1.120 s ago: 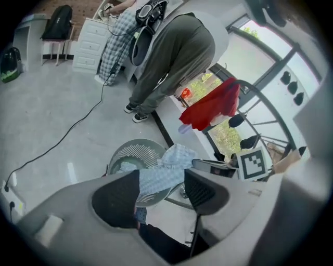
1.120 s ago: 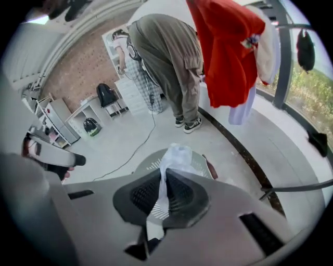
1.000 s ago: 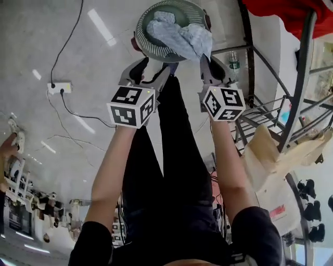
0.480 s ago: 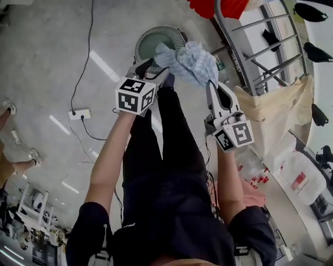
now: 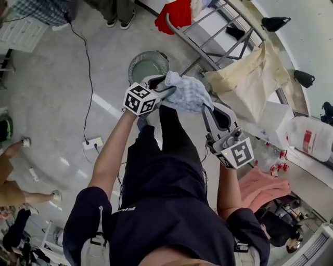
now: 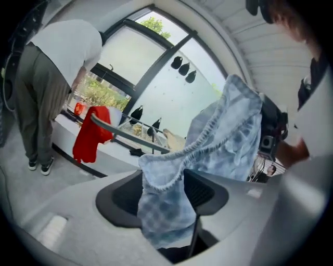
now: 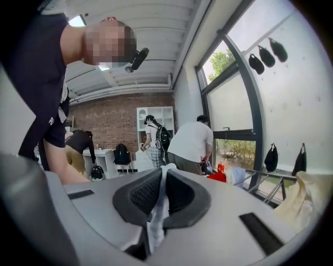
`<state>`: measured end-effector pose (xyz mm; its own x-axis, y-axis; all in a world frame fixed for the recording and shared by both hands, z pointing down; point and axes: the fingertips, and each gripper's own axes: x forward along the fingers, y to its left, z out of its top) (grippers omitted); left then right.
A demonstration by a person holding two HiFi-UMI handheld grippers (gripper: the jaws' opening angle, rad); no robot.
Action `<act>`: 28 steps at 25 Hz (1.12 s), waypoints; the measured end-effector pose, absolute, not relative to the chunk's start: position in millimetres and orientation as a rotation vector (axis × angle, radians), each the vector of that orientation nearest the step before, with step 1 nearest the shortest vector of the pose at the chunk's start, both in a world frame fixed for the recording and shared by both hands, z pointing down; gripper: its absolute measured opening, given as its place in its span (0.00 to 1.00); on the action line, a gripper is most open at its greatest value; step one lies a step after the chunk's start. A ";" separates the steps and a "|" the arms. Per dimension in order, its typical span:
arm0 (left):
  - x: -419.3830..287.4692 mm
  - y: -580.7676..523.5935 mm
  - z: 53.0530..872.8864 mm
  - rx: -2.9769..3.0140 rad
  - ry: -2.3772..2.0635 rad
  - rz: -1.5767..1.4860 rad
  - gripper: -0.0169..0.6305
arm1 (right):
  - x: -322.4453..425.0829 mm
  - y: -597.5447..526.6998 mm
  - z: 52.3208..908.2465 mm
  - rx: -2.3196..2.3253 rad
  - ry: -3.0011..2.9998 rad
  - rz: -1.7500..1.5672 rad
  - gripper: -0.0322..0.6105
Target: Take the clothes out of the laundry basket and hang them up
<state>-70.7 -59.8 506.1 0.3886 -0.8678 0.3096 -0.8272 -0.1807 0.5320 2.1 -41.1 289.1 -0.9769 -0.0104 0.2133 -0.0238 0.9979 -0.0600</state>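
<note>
A light blue checked garment (image 5: 188,93) hangs bunched between my two grippers, above and apart from the round laundry basket (image 5: 139,66), whose inside looks empty. My left gripper (image 5: 164,86) is shut on the garment's elastic hem (image 6: 165,208), and the cloth (image 6: 229,135) stretches off to the right. My right gripper (image 5: 207,110) is shut on a thin fold of the same cloth (image 7: 157,205), which shows pinched between its pads. Behind the basket stands a metal drying rack (image 5: 204,37) with a red garment (image 5: 176,12) and a beige cloth (image 5: 250,78) over it.
A power strip (image 5: 93,143) and its cable lie on the floor at the left. People stand near the top left and left edge. A pink cloth (image 5: 260,187) and a plastic bag (image 5: 312,136) lie at the right. A person in a white shirt (image 6: 57,62) bends by the rack.
Both grippers have lifted the blue garment up out of the basket and toward me. The head view has swung so the rack and its cloths now show behind the basket.
</note>
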 end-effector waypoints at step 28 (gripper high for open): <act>103.5 -52.8 181.1 2.282 -1.762 -0.176 0.09 | 272.3 -44.5 301.8 0.565 -2.824 0.433 0.42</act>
<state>103.5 -52.8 181.1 0.2606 -0.9637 0.0582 -0.9332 -0.2360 0.2710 272.3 -44.5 301.8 -0.8995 -0.3375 0.2774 -0.4051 0.8820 -0.2407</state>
